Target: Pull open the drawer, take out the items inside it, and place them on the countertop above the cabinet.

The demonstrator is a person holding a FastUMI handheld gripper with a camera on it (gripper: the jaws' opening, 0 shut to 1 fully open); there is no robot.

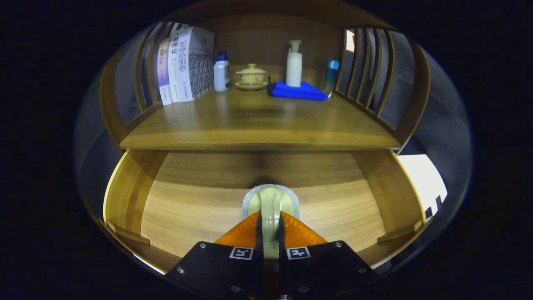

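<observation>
My gripper's [270,225] fingers pinch a pale green handled brush [270,204] over the open wooden drawer [187,208], lower centre. Above, the wooden bench [250,121] carries books [183,66], bottles and a blue cloth [297,91].

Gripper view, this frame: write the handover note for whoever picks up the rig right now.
Claw: shut on a pale green brush with a grey pad under its head, held over the open drawer.
Done: drawer pulled open; brush gripped.
Countertop already holds books, a white bottle, a lidded cup, a pump bottle and a blue cloth.
Left: set the brush on the countertop's bare front part.
</observation>
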